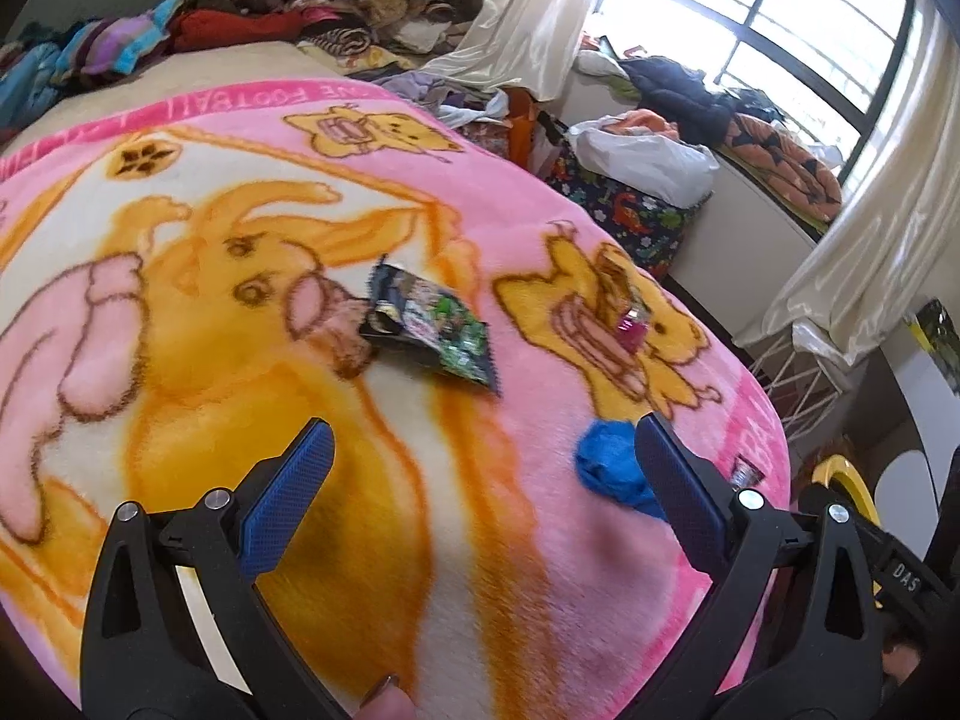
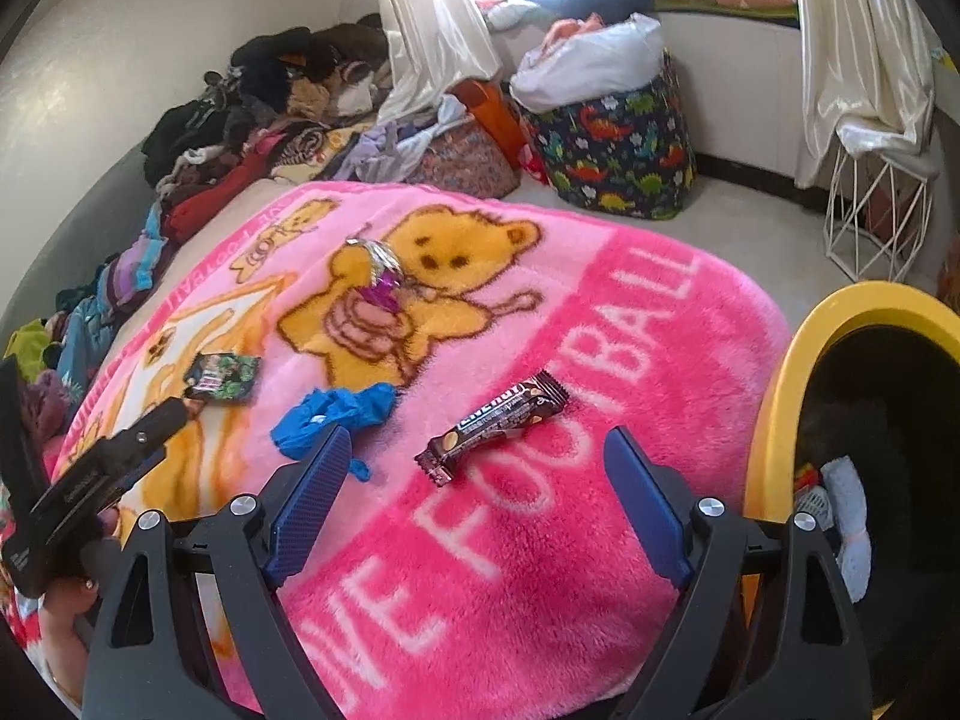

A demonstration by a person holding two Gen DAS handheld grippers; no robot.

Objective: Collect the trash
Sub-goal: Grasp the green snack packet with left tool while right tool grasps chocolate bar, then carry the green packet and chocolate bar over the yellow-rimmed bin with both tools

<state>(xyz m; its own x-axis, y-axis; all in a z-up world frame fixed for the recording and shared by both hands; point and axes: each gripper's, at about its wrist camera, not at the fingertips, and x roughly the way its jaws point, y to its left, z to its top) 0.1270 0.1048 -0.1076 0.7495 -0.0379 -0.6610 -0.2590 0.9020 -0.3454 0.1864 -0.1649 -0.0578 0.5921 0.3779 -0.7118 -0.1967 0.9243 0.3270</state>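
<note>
Between my right gripper's (image 2: 474,456) wide-spread, empty jaws lies the brown energy bar wrapper (image 2: 498,427), flat on the pink cartoon-bear blanket (image 2: 600,540) just ahead of the fingertips and angled up toward the right. Just past the left fingertip (image 2: 318,480) sits a crumpled blue plastic scrap (image 2: 333,414), apparently touching the tip. Close beside the right finger stands a yellow-rimmed trash bin (image 2: 774,420) with a dark interior and some pale items inside. Farther ahead and left I see a dark green snack packet (image 2: 222,385), and beyond it, on the printed bear, a purple foil candy wrapper (image 2: 384,282). At the far left of this view my left gripper (image 2: 138,444) hangs over the blanket's edge. Through the left wrist camera, that gripper (image 1: 480,438) is also spread wide and empty; the blue scrap (image 1: 606,465) lies just inside its right fingertip, the snack packet (image 1: 429,327) sits ahead between the fingers, and the purple wrapper (image 1: 630,321) lies farther right. Well beyond the blanket I can see a dinosaur-print fabric basket (image 2: 618,156) holding a white plastic bag (image 2: 588,69), a heap of clothes (image 2: 252,120) along the wall, cream curtains (image 2: 432,30), and a white wire stand (image 2: 876,216).
</note>
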